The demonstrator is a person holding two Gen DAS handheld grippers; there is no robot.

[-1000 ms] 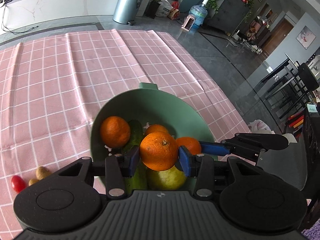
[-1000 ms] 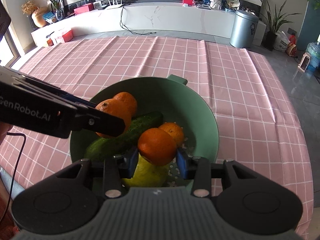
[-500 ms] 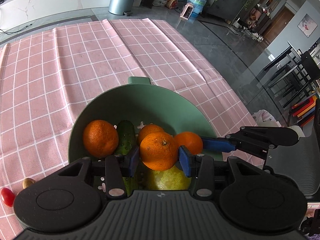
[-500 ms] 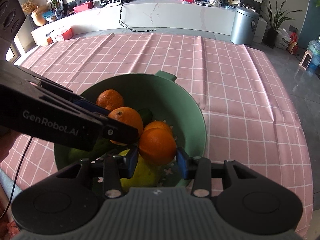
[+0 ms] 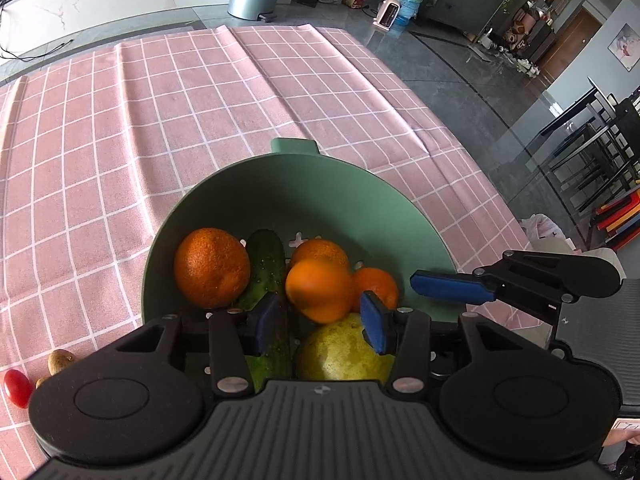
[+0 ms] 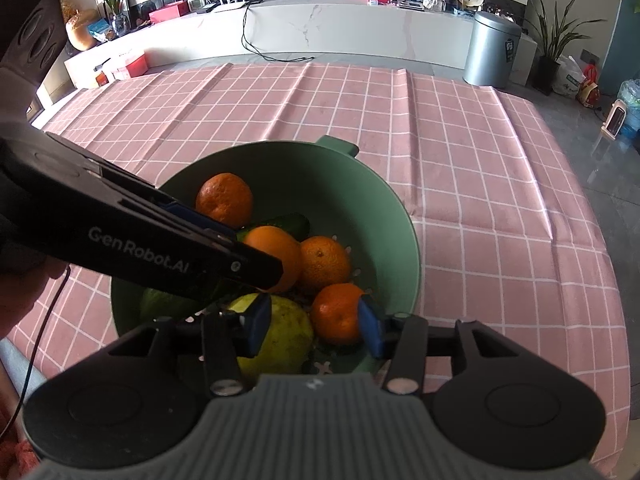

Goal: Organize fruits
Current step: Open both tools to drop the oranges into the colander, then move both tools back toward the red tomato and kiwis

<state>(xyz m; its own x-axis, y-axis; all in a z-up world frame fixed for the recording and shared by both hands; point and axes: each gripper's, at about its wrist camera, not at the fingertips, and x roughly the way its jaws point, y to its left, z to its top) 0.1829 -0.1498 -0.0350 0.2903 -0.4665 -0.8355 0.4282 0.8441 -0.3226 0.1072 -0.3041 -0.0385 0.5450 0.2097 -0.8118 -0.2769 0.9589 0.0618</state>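
Note:
A green colander bowl [image 5: 320, 188] [image 6: 360, 200] on the pink checked cloth holds several oranges, a cucumber [image 5: 264, 268] and a yellow-green pear [image 5: 344, 352] [image 6: 280, 336]. My left gripper [image 5: 322, 322] is open just above the bowl; the orange [image 5: 318, 290] it held lies loose on the pile between the blue pads. My right gripper [image 6: 314, 328] is open too; its orange [image 6: 338, 312] rests in the bowl beside the right pad. The left gripper's arm [image 6: 140, 236] crosses the right wrist view.
A cherry tomato [image 5: 17, 387] and small brown nuts [image 5: 60, 361] lie on the cloth left of the bowl. The table's right edge drops to a dark floor [image 5: 460, 80]. A metal bin [image 6: 494, 50] stands beyond the far edge.
Both grippers were shut on an orange each; both have opened, and the two oranges have dropped onto the pile in the bowl.

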